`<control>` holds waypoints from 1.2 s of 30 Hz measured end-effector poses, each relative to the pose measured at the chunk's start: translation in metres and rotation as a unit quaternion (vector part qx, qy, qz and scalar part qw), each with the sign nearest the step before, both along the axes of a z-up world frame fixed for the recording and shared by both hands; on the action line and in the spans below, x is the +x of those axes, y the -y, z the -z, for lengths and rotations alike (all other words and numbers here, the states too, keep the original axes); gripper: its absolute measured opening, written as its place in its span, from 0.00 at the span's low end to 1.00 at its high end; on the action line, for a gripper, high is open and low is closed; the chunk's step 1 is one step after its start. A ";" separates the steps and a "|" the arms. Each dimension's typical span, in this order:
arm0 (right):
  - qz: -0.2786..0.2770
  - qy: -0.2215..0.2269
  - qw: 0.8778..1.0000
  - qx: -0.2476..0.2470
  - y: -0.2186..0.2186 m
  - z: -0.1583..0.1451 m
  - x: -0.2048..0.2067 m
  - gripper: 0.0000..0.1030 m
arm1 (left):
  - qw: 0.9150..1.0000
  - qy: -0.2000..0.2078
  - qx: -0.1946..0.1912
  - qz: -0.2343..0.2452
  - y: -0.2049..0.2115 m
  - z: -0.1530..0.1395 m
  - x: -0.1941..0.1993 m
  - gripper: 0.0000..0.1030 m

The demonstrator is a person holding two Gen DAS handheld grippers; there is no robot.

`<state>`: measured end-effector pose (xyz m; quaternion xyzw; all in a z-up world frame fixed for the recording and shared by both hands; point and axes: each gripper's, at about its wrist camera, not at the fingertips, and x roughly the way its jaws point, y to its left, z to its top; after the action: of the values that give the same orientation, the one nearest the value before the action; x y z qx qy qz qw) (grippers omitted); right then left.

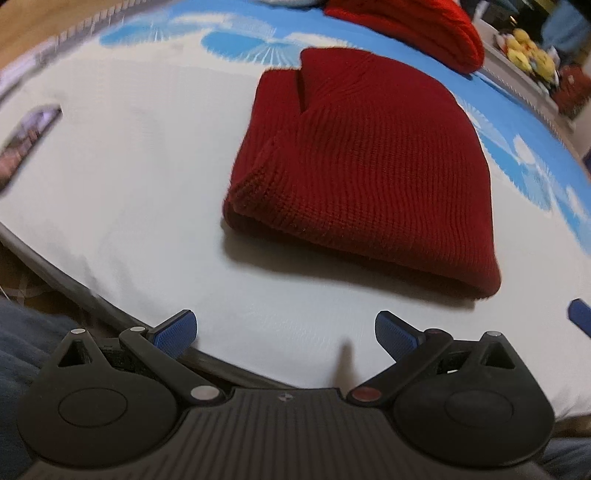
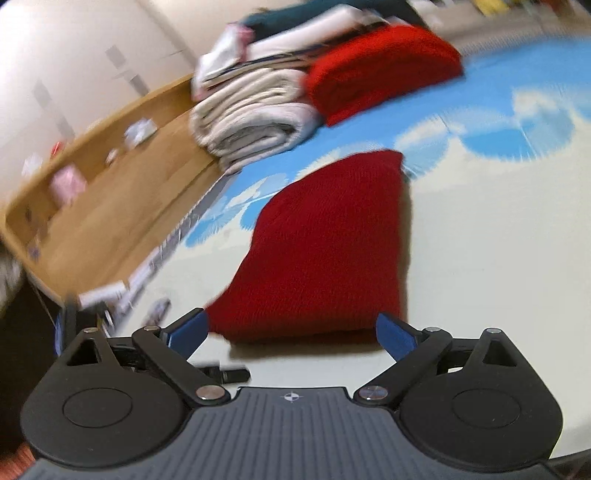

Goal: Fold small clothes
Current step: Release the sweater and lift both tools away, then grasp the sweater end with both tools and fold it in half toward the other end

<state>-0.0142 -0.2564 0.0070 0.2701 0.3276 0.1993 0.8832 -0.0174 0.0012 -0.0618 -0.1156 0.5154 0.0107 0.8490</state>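
So, from the left wrist view, the dark red knit hat (image 1: 365, 170) lies flat on the white part of the tabletop (image 1: 129, 192), folded over with a thick rolled edge facing the camera and a slit-like crease near its far end. Beyond it sits a brighter red knit piece (image 1: 417, 26) on the blue flower-print end of the cloth, and off to the right there's a blurry bunch of yellow toys (image 1: 528, 48). Nothing lies between the hat and the left gripper (image 1: 284, 332), which hangs low near the tabletop edge, its jaws spread wide and holding nothing. A blue pad of the other gripper pokes in at the right edge. Switching to the right wrist view, everything's smeared with motion blur, but the hat (image 2: 321, 254) is just ahead of the right gripper (image 2: 291, 330), its near edge close between the fingertips without being pinched; these jaws are wide apart and empty too. Farther back is a stack of folded white linens (image 2: 251, 118) with the bright red piece (image 2: 380, 66) beside it, and a wooden shelf (image 2: 110, 195) with small blurry items along the left.
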 end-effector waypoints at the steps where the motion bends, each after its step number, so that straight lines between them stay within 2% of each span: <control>1: 0.006 -0.021 1.000 0.022 0.011 0.001 0.015 0.96 | 1.000 -0.005 -0.019 -0.010 -0.004 0.002 0.004 1.00; 3: 0.014 -0.052 0.998 0.042 0.027 0.005 0.045 0.97 | 0.998 -0.007 -0.057 -0.032 -0.011 0.006 0.012 1.00; 6: 0.038 -0.089 0.995 0.032 0.046 0.013 0.098 0.98 | 0.993 -0.008 -0.105 -0.061 -0.024 0.012 0.026 1.00; 9: 0.051 -0.103 0.993 0.028 0.053 0.024 0.144 0.98 | 0.985 -0.020 -0.153 -0.082 -0.035 0.023 0.040 1.00; 13: 0.052 -0.112 0.992 0.040 0.055 0.040 0.211 0.99 | 0.979 0.003 -0.184 -0.088 -0.039 0.025 0.049 1.00; 16: 0.054 -0.126 0.989 0.057 0.053 0.058 0.255 0.99 | 0.971 0.016 -0.211 -0.109 -0.042 0.030 0.050 1.00; 23: 0.020 -0.196 0.972 0.128 0.041 0.107 0.332 1.00 | 0.965 0.040 -0.225 -0.132 -0.042 0.035 0.054 1.00; 27: 0.012 -0.182 0.969 0.168 0.030 0.112 0.349 0.99 | 0.965 0.032 -0.226 -0.131 -0.041 0.037 0.059 1.00; 28: 0.013 -0.183 0.968 0.173 0.028 0.113 0.351 0.90 | 0.964 0.029 -0.228 -0.132 -0.043 0.037 0.060 1.00; 29: 0.017 -0.183 0.970 0.158 0.024 0.111 0.352 0.73 | 0.963 0.028 -0.231 -0.134 -0.045 0.036 0.060 0.98; 30: 0.014 -0.179 0.975 0.134 0.019 0.107 0.352 0.66 | 0.963 0.027 -0.227 -0.146 -0.047 0.035 0.059 0.93; 31: 0.011 -0.170 0.979 0.108 0.014 0.102 0.352 0.56 | 0.964 0.025 -0.208 -0.166 -0.047 0.032 0.060 0.76; 32: 0.010 -0.162 0.982 0.093 0.011 0.098 0.352 0.50 | 0.967 0.022 -0.189 -0.171 -0.047 0.029 0.061 0.68; 33: 0.014 -0.158 0.983 0.089 0.009 0.094 0.351 0.47 | 0.969 0.019 -0.179 -0.170 -0.047 0.027 0.062 0.64; 35: 0.020 -0.149 0.985 0.082 0.008 0.086 0.347 0.37 | 0.970 0.018 -0.171 -0.171 -0.046 0.020 0.064 0.51; 36: 0.024 -0.142 0.987 0.077 0.007 0.082 0.347 0.36 | 0.974 0.018 -0.158 -0.163 -0.043 0.016 0.067 0.49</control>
<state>0.3326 -0.2637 -0.0747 0.3707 0.4271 0.1625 0.8086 0.0500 0.0445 -0.0773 -0.3307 0.4692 0.0659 0.8162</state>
